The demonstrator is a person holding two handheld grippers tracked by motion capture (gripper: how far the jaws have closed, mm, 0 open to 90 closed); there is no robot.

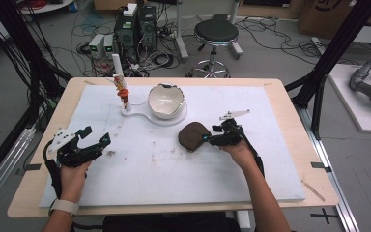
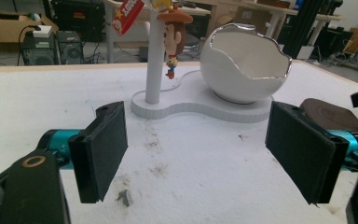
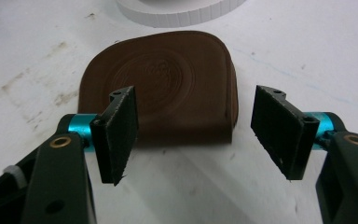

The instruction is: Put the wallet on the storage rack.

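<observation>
Brown, possibly leather pad (image 3: 161, 88), flat on counter (image 1: 280, 179) mid-frame, right gripper (image 3: 200, 135) jaws wide astride its near edge for pickup; left gripper (image 2: 205, 154) agape, idle lower left.

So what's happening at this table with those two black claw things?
A person sits at the table with a hand-held gripper in each hand. The right gripper is reaching at a flat brown pouch lying on the white mat; its jaws stand open either side of the pouch's near edge, not yet pressing on it. The left gripper waits open over bare mat. Farther back, an eggshell-shaped white bowl sits on a white stand whose post has a small cowboy figure hanging from it.
</observation>
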